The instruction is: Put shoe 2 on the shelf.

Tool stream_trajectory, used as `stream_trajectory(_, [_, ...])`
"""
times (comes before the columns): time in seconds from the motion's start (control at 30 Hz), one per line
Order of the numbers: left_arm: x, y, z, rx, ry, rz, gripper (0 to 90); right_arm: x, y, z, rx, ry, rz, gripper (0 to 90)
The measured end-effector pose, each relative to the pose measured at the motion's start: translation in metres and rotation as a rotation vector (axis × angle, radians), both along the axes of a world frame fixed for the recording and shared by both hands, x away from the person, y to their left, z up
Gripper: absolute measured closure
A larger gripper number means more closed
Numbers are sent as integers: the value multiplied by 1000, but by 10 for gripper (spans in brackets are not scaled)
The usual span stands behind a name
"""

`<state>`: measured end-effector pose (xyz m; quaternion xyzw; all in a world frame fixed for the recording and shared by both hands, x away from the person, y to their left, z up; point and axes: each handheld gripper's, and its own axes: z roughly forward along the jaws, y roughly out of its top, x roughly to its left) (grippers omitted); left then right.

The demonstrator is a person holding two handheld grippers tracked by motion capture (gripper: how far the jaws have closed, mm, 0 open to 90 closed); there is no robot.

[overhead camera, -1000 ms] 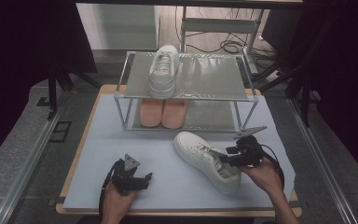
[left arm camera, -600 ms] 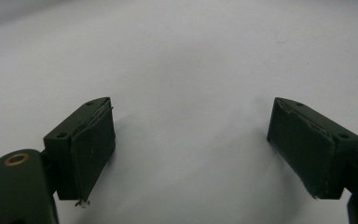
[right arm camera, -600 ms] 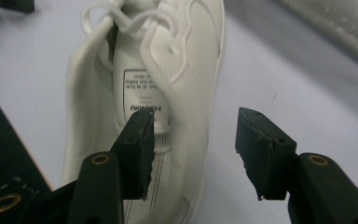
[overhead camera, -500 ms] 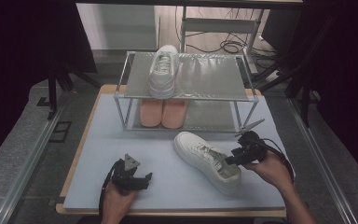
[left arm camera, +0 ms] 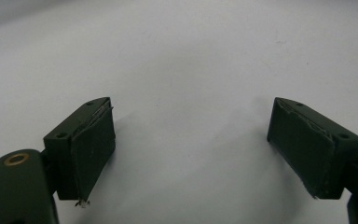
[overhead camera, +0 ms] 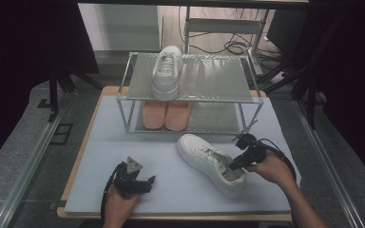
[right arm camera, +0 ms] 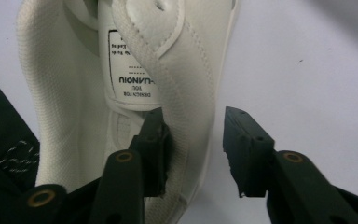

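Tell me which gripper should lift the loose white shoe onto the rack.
Right. The right gripper already straddles the shoe's collar wall, one jaw inside and one outside, and its jaws have just been closing. The left gripper sits open over bare mat, away from the shoe.

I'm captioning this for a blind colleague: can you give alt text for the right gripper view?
The right gripper straddles the padded collar wall of a white sneaker lying on a pale mat, one jaw inside the shoe and one outside; the jaws have just been closing, and a gap remains by the outer jaw. A printed label shows on the tongue.
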<state>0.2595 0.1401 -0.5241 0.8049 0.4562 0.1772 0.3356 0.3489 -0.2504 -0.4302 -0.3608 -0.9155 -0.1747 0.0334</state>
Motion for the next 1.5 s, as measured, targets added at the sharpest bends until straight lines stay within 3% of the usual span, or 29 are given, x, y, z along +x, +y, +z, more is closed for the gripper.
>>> stream_trajectory(0.1, [0,0,0,0,0,0,149,1,2,0,-7,19,2,661])
stream_trajectory(0.27, [0,0,0,0,0,0,149,0,5,3,-50,6,-22,776])
stream_trajectory(0.67, [0,0,0,-1,1,0,149,1,-10,4,83,43,-100,836])
stream_trajectory(0.87, [0,0,0,-1,1,1,149,0,-13,7,126,55,-113,842])
stream_trajectory(1.03, [0,0,0,-1,1,1,149,-1,-17,11,191,91,-117,844])
stream_trajectory(1.2, [0,0,0,-1,1,1,149,-3,-18,20,235,87,-113,844])
stream_trajectory(1.5, [0,0,0,0,0,-1,149,-3,-25,42,272,77,-133,844])
